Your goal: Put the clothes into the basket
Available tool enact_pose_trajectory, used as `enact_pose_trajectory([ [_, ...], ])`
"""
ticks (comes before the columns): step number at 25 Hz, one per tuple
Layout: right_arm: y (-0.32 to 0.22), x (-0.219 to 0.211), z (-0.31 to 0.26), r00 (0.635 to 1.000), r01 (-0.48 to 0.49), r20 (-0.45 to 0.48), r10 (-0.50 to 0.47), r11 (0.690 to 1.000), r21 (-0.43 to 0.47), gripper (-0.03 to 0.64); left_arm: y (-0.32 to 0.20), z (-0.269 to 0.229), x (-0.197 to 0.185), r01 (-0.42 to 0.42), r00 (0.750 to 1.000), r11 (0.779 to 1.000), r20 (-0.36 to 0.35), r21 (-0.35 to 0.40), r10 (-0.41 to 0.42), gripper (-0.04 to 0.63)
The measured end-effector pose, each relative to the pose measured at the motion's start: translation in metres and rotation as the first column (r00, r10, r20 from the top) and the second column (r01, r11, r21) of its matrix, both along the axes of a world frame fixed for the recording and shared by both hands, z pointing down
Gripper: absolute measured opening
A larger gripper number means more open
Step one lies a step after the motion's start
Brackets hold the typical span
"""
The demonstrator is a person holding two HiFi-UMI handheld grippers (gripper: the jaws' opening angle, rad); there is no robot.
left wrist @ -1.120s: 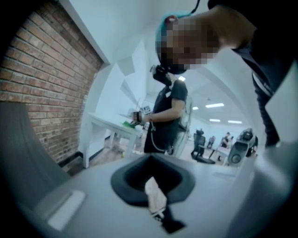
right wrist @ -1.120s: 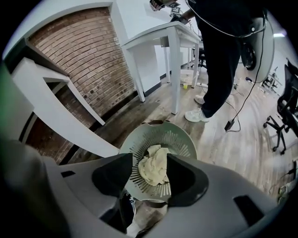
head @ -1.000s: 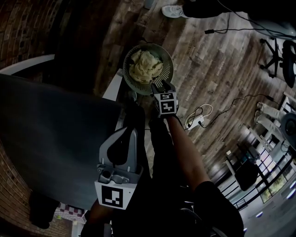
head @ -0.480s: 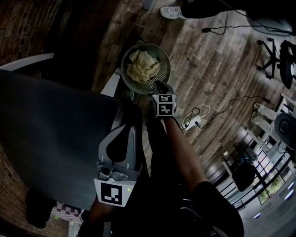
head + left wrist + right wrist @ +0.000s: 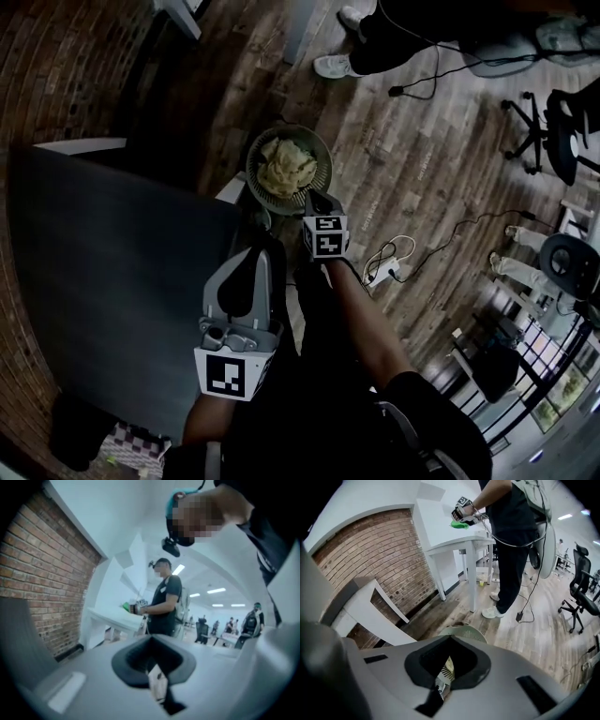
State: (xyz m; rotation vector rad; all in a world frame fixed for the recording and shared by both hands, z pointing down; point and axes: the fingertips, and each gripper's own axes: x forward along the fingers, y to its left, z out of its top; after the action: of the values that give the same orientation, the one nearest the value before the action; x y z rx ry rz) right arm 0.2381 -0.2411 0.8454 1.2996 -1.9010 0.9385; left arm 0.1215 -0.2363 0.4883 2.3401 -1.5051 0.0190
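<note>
The clothes (image 5: 286, 169) are soft, crumpled cream cloth in a slatted, pale plastic basket (image 5: 327, 157). The floor (image 5: 422, 178) is worn, matt wood planking; the wall (image 5: 384, 555) is rough brick. The table (image 5: 103, 281) looks dark, smooth and matt. The left gripper (image 5: 255, 255) and right gripper (image 5: 315, 195) have smooth, matt grey plastic shells.

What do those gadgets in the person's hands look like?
The left gripper and right gripper are pale grey plastic, with tapered jaws, black pads and a white cube of black square markers each. The sleeve is dark and short.
</note>
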Motion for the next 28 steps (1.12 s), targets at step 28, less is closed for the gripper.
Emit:
enact_pose_trajectory([
  [28,0.045,0.025,-0.403,0.977,0.067,0.133,-0.166,0.834,0.547,0.005,0.087,-0.141,0.058,0.023,1.0,0.988,0.011,0.151,-0.025,0.005],
])
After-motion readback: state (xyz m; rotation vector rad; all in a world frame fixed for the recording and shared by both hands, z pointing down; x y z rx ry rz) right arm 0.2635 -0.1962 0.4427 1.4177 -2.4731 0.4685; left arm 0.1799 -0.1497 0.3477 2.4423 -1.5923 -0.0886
